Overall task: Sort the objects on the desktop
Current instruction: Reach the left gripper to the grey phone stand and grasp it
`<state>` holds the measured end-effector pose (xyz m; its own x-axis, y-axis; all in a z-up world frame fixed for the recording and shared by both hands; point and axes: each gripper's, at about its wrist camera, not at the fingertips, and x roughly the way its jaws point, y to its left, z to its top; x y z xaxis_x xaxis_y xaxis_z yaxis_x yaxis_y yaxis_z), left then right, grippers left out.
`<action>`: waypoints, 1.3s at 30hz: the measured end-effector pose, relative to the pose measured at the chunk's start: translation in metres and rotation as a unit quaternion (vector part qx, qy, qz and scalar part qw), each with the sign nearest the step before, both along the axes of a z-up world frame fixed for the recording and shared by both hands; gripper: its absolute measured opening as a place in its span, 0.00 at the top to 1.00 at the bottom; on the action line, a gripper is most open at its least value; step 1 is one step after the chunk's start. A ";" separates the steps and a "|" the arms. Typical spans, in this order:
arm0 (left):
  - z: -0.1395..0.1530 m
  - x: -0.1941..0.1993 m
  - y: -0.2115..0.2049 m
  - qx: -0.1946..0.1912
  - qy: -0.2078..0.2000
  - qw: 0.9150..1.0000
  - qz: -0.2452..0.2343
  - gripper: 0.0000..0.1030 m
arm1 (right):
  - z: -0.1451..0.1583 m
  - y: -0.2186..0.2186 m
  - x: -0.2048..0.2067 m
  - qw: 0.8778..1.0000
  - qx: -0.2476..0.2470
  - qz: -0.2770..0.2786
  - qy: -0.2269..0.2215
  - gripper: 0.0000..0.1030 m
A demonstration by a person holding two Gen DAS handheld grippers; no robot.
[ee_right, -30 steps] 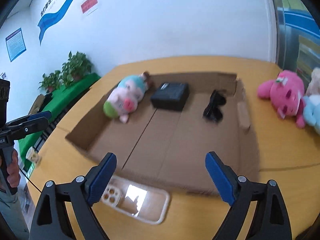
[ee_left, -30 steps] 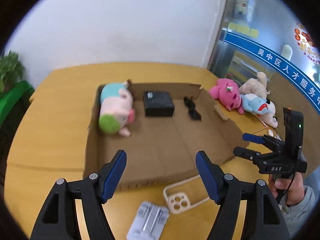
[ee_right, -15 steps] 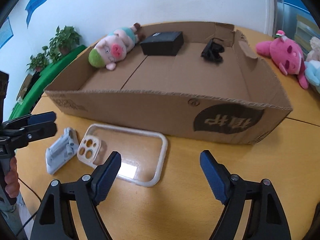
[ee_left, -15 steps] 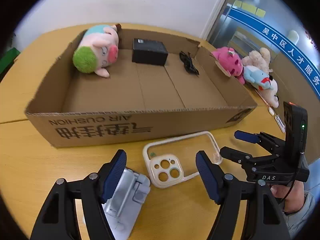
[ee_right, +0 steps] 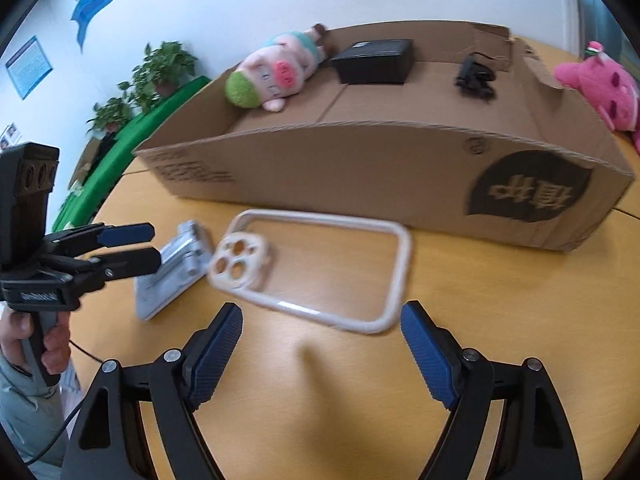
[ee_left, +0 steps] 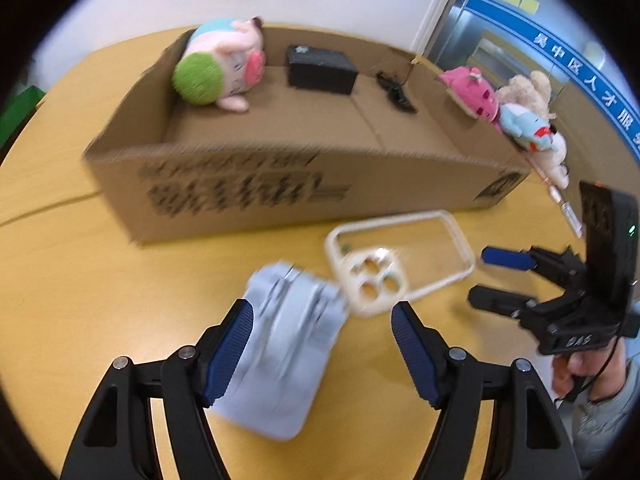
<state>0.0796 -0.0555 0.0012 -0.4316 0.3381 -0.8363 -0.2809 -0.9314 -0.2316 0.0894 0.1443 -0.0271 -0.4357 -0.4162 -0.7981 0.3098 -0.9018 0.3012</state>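
A grey folding phone stand point(ee_left: 284, 344) lies on the yellow table, partly between my open left gripper's point(ee_left: 322, 338) fingers; it also shows in the right wrist view point(ee_right: 172, 272). A cream phone case point(ee_left: 400, 262) lies just right of it, in front of the cardboard box point(ee_left: 240, 192). My right gripper point(ee_right: 322, 346) is open and empty, low over the table just short of the case point(ee_right: 320, 268). The box point(ee_right: 360, 168) holds a plush pig point(ee_left: 220, 68), a black box point(ee_left: 320, 68) and black sunglasses point(ee_left: 396, 90).
Pink point(ee_left: 472, 92), beige and blue plush toys point(ee_left: 528, 124) lie on the table right of the box. A cable point(ee_left: 560, 200) lies by them. Potted plants point(ee_right: 160, 68) and a green surface stand beyond the table's left edge.
Both grippers have dropped lower and moved forward toward the table. The left one now straddles the near end of the phone stand; the right one is closer to the phone case.
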 end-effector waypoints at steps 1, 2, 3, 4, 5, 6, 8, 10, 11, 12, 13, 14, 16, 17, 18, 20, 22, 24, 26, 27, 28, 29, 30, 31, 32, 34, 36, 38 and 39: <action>-0.004 0.003 -0.005 -0.004 -0.007 1.000 0.002 0.30 | 0.000 -0.006 0.001 1.000 -0.002 0.007 0.001 0.21; -0.009 0.004 -0.010 -0.006 -0.015 1.000 0.006 0.30 | -0.001 -0.014 0.002 1.000 -0.001 0.016 0.003 0.21; -0.013 0.007 -0.014 -0.009 -0.021 1.000 0.009 0.30 | -0.001 -0.018 0.002 1.000 0.003 0.022 0.004 0.21; -0.017 0.009 -0.018 -0.014 -0.026 0.999 0.013 0.31 | -0.002 -0.026 0.001 0.999 0.011 0.032 0.006 0.21; -0.017 0.013 -0.021 -0.021 -0.021 1.000 0.007 0.30 | -0.001 -0.033 0.000 0.999 0.014 0.042 0.008 0.21; -0.017 0.016 -0.024 -0.022 -0.021 1.000 0.008 0.30 | -0.001 -0.037 -0.001 0.999 0.014 0.050 0.010 0.21; -0.017 0.020 -0.027 -0.016 -0.019 1.000 0.009 0.30 | 0.002 -0.049 -0.003 0.997 0.018 0.068 0.020 0.21; -0.018 0.023 -0.030 -0.020 -0.014 1.000 0.009 0.30 | 0.006 -0.061 -0.006 0.995 0.022 0.088 0.031 0.21; -0.020 0.023 -0.031 -0.026 -0.014 1.000 0.010 0.30 | 0.007 -0.067 -0.008 0.994 0.024 0.097 0.033 0.21; -0.022 0.023 -0.033 -0.034 -0.019 0.999 0.009 0.31 | 0.008 -0.073 -0.010 0.993 0.028 0.107 0.036 0.21; -0.027 0.023 -0.034 -0.047 -0.028 0.998 0.012 0.31 | 0.009 -0.080 -0.011 0.992 0.030 0.118 0.039 0.21; -0.030 0.024 -0.038 -0.043 -0.031 0.999 0.011 0.30 | 0.010 -0.087 -0.013 0.990 0.032 0.131 0.040 0.21; -0.029 0.027 -0.047 -0.030 -0.028 0.999 0.013 0.31 | 0.010 -0.100 -0.013 0.986 0.034 0.155 0.045 0.21; -0.029 0.028 -0.050 -0.028 -0.029 0.999 0.015 0.31 | 0.010 -0.107 -0.013 0.984 0.039 0.168 0.046 0.21; -0.029 0.028 -0.053 -0.027 -0.028 0.999 0.018 0.31 | 0.008 -0.113 -0.014 0.982 0.043 0.177 0.046 0.21; -0.029 0.029 -0.059 -0.018 -0.028 0.999 0.025 0.33 | 0.005 -0.125 -0.017 0.978 0.050 0.198 0.048 0.21; -0.028 0.029 -0.064 -0.008 -0.029 0.999 0.029 0.38 | 0.004 -0.134 -0.018 0.974 0.055 0.212 0.053 0.23; -0.027 0.029 -0.070 0.003 -0.032 0.999 0.040 0.49 | 0.002 -0.142 -0.020 0.972 0.059 0.220 0.053 0.24; -0.028 0.026 -0.084 0.022 -0.037 0.998 0.055 0.57 | 0.002 -0.147 -0.020 0.972 0.055 0.225 0.051 0.27; -0.028 0.025 -0.088 0.026 -0.039 0.997 0.062 0.61 | 0.001 -0.149 -0.020 0.971 0.052 0.227 0.049 0.28; -0.028 0.024 -0.093 0.025 -0.038 0.996 0.071 0.62 | 0.000 -0.151 -0.019 0.971 0.050 0.227 0.048 0.30; -0.028 0.022 -0.094 0.022 -0.038 0.996 0.074 0.63 | -0.001 -0.152 -0.018 0.972 0.050 0.225 0.048 0.30; -0.028 0.021 -0.094 0.020 -0.038 0.996 0.074 0.63 | -0.002 -0.154 -0.019 0.973 0.050 0.221 0.046 0.30; -0.028 0.020 -0.092 0.018 -0.038 0.996 0.072 0.63 | -0.004 -0.155 -0.020 0.975 0.046 0.214 0.044 0.30; -0.027 0.018 -0.091 0.017 -0.036 0.997 0.072 0.62 | -0.006 -0.156 -0.021 0.977 0.041 0.206 0.039 0.30; -0.028 0.016 -0.088 0.018 -0.037 0.997 0.068 0.61 | -0.011 -0.158 -0.023 0.980 0.040 0.192 0.032 0.31; -0.028 0.013 -0.084 0.022 -0.036 0.997 0.068 0.61 | -0.017 -0.158 -0.023 0.983 0.043 0.178 0.030 0.35; -0.028 0.010 -0.082 0.032 -0.037 0.997 0.067 0.61 | -0.018 -0.157 -0.021 0.984 0.043 0.168 0.038 0.40; -0.028 0.009 -0.084 0.034 -0.036 0.996 0.068 0.61 | -0.017 -0.157 -0.020 0.985 0.041 0.166 0.040 0.43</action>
<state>0.0884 -0.1395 -0.0267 -0.4166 0.3379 -0.8439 -0.1334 -0.9410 -0.3110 0.0691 -0.0128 -0.0444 -0.3499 -0.4810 -0.8039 0.6107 -0.7678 0.1936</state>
